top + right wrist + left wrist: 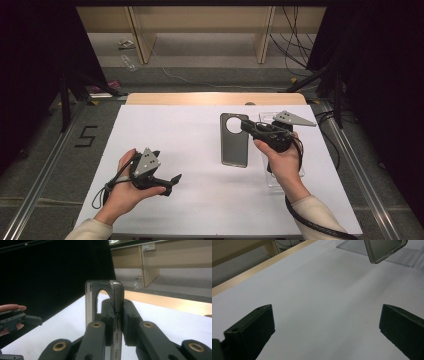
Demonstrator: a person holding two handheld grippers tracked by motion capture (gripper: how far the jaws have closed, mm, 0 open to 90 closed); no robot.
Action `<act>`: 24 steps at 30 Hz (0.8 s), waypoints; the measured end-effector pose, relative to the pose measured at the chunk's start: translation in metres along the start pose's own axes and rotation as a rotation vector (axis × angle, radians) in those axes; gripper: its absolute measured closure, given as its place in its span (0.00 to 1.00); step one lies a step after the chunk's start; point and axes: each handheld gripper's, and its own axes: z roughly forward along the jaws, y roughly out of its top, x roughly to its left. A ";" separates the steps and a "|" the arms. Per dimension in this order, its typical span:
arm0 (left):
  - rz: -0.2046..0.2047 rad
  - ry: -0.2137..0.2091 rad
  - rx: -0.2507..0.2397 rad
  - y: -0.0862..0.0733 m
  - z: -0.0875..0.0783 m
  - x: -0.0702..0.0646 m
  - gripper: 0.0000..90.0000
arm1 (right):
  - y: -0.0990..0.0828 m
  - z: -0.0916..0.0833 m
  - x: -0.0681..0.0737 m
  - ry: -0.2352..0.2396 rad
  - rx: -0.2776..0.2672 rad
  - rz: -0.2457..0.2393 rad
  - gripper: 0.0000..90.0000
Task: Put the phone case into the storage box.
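A grey phone case (pixel 234 145) with a round camera hole is held over the white table top (pixel 190 150), right of centre. My right gripper (pixel 246 125) is shut on its rim beside the hole. In the right gripper view the black pads (pixel 130 322) press on the case's wall (pixel 117 293), seen edge-on. In the left gripper view the case's lower end (pixel 384 250) looks raised off the surface. My left gripper (pixel 171 183) lies low at the front left, open, and nothing sits between its fingers (pixel 252 327).
A clear plastic tray (pixel 272 177) lies under the right hand, seen far off as the ribbed tray (pixel 404 256). The table's wooden far edge (pixel 215 98) is behind it. Dark stands and cables (pixel 300 50) flank the table; wooden shelving (pixel 200 30) stands beyond.
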 end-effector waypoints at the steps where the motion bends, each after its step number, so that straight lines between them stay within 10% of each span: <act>1: 0.000 0.000 0.000 0.000 0.000 0.000 0.00 | 0.000 0.000 0.000 -0.002 0.001 -0.001 0.91; 24: -0.005 0.006 -0.006 0.000 -0.001 0.001 0.00 | 0.006 -0.008 -0.007 -0.029 -0.020 -0.002 0.91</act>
